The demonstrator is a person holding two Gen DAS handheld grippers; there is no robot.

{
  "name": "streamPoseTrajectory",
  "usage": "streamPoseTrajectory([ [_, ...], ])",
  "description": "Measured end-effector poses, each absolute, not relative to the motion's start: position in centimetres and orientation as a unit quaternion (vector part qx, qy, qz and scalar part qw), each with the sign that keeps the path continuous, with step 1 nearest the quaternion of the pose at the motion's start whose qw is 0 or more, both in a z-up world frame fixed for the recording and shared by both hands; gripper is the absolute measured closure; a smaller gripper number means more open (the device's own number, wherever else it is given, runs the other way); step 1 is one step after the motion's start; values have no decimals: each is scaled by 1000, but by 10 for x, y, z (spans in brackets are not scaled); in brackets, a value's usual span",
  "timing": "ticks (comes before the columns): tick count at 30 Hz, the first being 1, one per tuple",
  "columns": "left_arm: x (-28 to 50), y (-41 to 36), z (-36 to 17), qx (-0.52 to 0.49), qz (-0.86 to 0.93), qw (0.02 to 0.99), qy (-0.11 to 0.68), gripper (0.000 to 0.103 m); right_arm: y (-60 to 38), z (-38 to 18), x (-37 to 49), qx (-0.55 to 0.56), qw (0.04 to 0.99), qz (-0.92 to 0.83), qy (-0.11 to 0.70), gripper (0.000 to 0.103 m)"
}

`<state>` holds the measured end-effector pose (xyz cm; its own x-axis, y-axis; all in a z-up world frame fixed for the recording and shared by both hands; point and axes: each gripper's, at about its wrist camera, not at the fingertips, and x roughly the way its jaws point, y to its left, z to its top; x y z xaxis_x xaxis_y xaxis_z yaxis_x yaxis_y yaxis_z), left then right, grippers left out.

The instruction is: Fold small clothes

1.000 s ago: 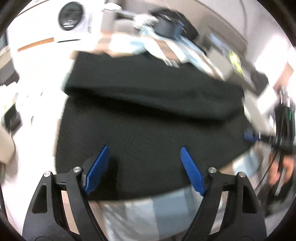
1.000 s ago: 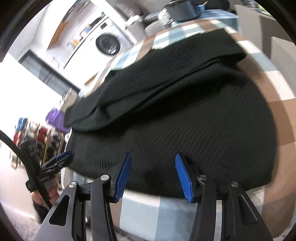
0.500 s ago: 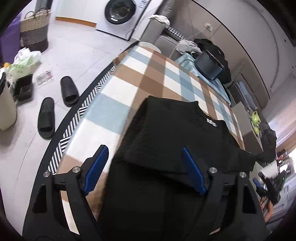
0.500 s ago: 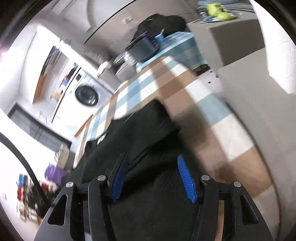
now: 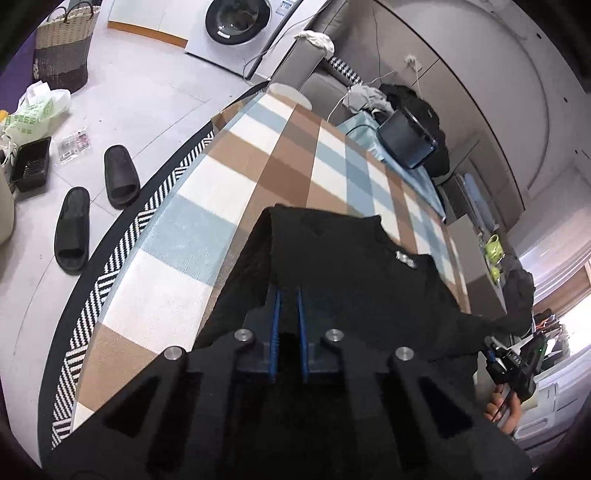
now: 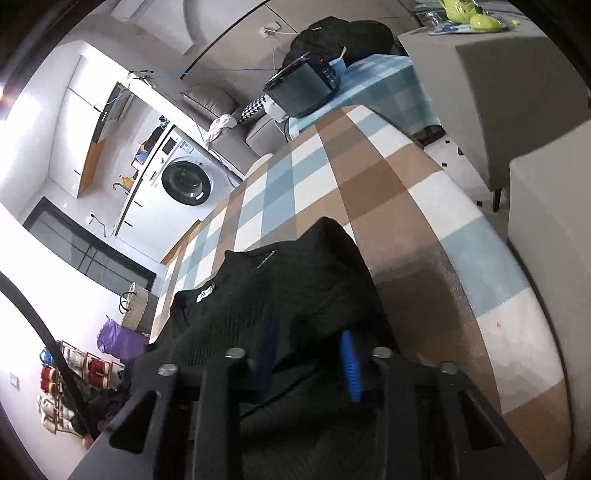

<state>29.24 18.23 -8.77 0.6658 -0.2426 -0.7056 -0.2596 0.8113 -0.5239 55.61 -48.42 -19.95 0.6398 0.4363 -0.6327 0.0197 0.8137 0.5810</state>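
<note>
- While the black garment [image 5: 351, 266] lies folded on the checked tablecloth [image 5: 236, 192], its collar end points toward the washing machine [image 5: 236, 22].
- Your left gripper [image 5: 287, 314] has just closed; its blue pads stand almost together, pinching a fold of the garment on the side nearer the two black slippers [image 5: 92, 206].
- Your right gripper [image 6: 308, 354] has just been closing too; dark knit bunches between its blue pads [image 6: 349, 365], at the garment's opposite side.
- Whether those right pads press firmly, you cannot tell.
</note>
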Motion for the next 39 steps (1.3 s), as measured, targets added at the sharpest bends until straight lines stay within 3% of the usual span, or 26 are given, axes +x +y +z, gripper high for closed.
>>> streamPoseTrajectory([
  [2, 293, 183, -84, -310, 1, 861, 404, 97, -485, -198, 555, 288, 859, 125, 404, 97],
  [11, 330, 191, -66, -321, -8, 864, 387, 98, -480, -168, 583, 281, 868, 126, 390, 97],
  [16, 345, 199, -66, -348, -14, 853, 388, 98, -473, -163, 609, 279, 847, 127, 434, 89],
  [18, 341, 199, -67, -341, -12, 856, 388, 98, -470, -157, 596, 270, 853, 141, 423, 73],
  [19, 339, 199, -69, -340, -11, 856, 390, 98, -471, -154, 587, 271, 855, 151, 415, 58],
  [20, 337, 199, -72, -340, -9, 855, 393, 98, -472, -152, 577, 272, 859, 156, 405, 53],
  [25, 329, 201, -85, -340, -5, 849, 404, 98, -489, -154, 540, 251, 883, 108, 383, 47],
  [34, 324, 201, -92, -340, -1, 846, 410, 97, -498, -182, 556, 264, 866, 96, 414, 48],
  [36, 324, 200, -94, -338, 0, 846, 413, 97, -496, -185, 562, 273, 863, 109, 411, 49],
  [38, 325, 199, -95, -336, 2, 846, 414, 98, -491, -188, 569, 283, 858, 125, 411, 77],
  [39, 324, 198, -94, -336, 1, 847, 413, 97, -489, -191, 573, 295, 849, 139, 416, 84],
])
